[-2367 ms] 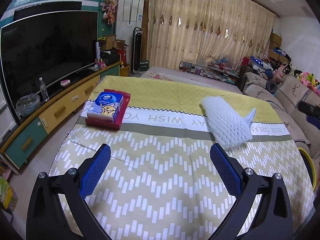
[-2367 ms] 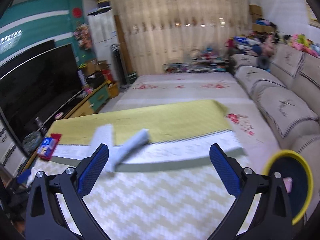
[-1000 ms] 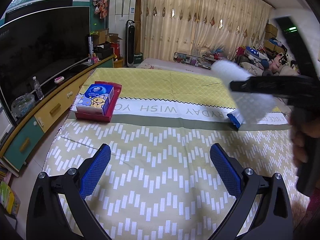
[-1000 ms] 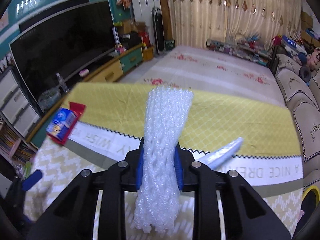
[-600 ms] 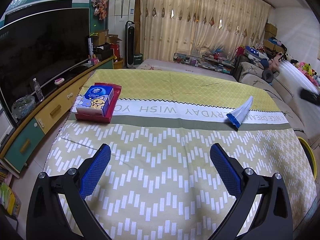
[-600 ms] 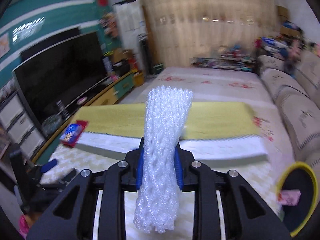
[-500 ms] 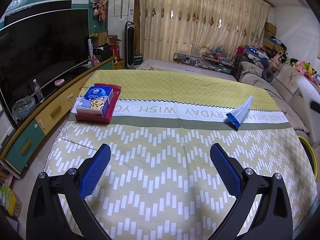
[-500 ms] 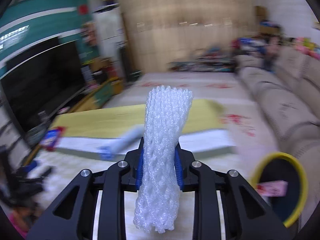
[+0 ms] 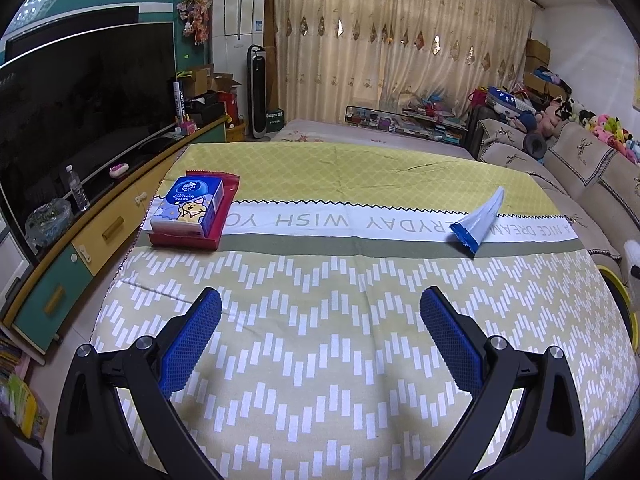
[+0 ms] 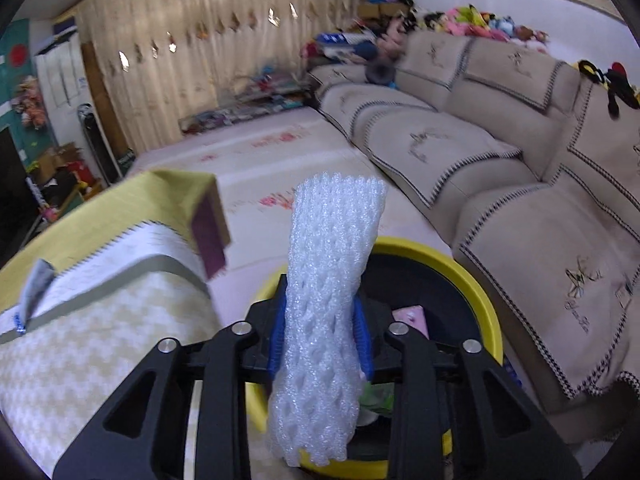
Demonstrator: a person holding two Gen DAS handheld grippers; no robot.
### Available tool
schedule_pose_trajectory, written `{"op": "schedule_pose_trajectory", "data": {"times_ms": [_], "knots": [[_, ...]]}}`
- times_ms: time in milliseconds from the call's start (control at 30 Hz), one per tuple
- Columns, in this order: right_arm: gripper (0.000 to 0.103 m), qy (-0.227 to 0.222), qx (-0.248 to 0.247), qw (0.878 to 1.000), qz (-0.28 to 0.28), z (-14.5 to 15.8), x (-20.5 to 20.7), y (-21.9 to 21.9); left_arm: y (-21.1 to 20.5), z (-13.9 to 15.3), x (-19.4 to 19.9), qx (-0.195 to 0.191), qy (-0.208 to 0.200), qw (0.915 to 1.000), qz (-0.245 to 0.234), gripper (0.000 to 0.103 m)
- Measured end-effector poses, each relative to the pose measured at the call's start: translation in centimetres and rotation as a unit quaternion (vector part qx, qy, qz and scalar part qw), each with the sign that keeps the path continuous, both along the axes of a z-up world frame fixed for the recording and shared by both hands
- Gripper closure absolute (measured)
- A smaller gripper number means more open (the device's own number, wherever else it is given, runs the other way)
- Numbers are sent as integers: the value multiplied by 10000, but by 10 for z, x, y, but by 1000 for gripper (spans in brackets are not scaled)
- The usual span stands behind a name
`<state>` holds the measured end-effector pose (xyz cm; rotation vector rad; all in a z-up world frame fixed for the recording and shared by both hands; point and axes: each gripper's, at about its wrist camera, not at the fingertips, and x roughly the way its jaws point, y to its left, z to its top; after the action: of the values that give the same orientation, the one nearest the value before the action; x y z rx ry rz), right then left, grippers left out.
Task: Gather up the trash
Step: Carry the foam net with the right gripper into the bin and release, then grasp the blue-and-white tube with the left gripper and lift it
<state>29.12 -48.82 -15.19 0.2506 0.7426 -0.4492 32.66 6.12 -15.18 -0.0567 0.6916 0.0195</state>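
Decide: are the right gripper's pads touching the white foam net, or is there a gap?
Touching. The right wrist view shows both blue pads of the right gripper pressed into the foam net, pinching it narrower there.

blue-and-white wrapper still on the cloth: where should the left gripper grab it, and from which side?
Grip the wrapper at its wider blue-edged end, nearest the left gripper, which is open. It lies flat on the tablecloth and tapers away from the camera, so coming from above with fingers across its width looks best. A side approach would likely just slide it.
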Motion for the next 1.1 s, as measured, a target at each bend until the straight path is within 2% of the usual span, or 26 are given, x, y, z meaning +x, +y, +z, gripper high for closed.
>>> {"op": "schedule_pose_trajectory", "data": {"times_ms": [100, 267, 400, 467, 600, 700, 767, 900, 1033, 1100], "knots": [[50, 47, -37, 9999, -148, -8, 5, -3, -1, 1, -1, 26, -7, 10000, -16, 5], [44, -225, -40, 9991, -367, 1, -6, 0, -4, 1, 0, 54, -2, 10000, -58, 5], [36, -329, -413, 9976, -438, 11, -11, 11, -8, 1, 0, 65, 14, 9999, -139, 5], [35, -377, -399, 9972, -505, 13, -12, 11, -10, 1, -1, 59, 31, 9998, -182, 5], [34, -438, -39, 9975, -553, 12, -20, 1, -18, 2, -2, 32, 149, 9994, -320, 5], [34, -693, 81, 9964, -477, 20, -33, 10, -31, 9, -3, -28, 189, 9981, -581, 5], [31, -923, 137, 9951, -338, 25, -43, 22, -43, 15, 0, 85, 194, 9966, -797, 5], [27, -1218, -63, 9925, -75, 31, -57, 53, -71, 29, 15, 269, 201, 9909, -1306, 5], [26, -1367, -473, 9895, 45, 31, -64, 78, -108, 33, 43, 573, 170, 9801, -1892, 5], [26, -1396, -547, 9887, 48, 29, -65, 82, -125, 27, 62, 632, 296, 9737, -2168, 5]]}}
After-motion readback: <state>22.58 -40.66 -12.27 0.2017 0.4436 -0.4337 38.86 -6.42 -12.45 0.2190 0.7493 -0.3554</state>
